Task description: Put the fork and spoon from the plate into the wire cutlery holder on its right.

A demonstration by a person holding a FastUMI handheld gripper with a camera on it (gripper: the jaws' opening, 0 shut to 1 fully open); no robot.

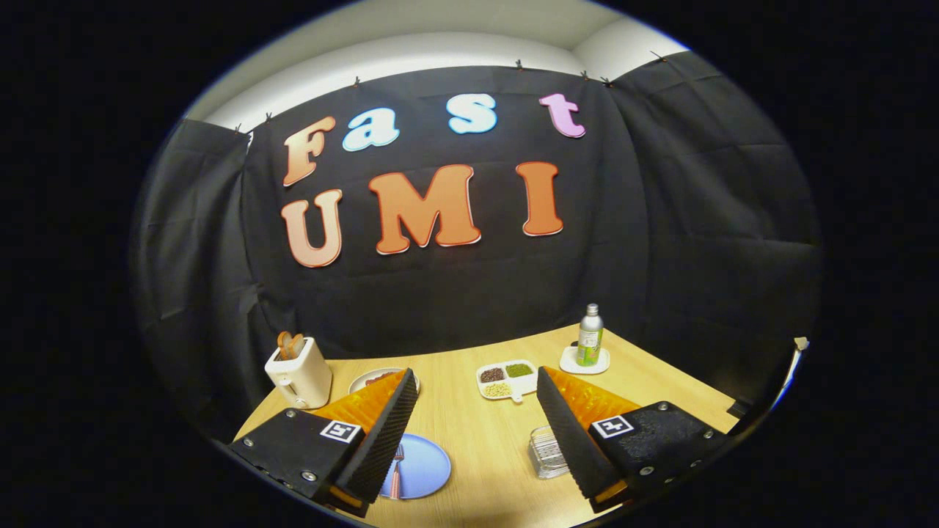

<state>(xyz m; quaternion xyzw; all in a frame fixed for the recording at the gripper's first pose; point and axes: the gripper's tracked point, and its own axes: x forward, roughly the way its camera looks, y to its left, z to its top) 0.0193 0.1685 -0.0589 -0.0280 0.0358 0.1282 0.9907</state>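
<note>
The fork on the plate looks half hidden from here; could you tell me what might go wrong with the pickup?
1. The fork lies on the blue plate right behind the left finger, so the open gripper could close off-centre and miss it.
2. Only one utensil is plain to see; the spoon may be hidden and get knocked.
3. The wire holder sits against the right finger and could be nudged.

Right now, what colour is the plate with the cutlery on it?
Light blue. The plate shows best in the gripper view, beside the left finger of the open tongs.

Blue plate (424,466), red-and-white striped fork (397,473) handle, orange-backed black ribbed jaws, light wood table (477,433).
</note>
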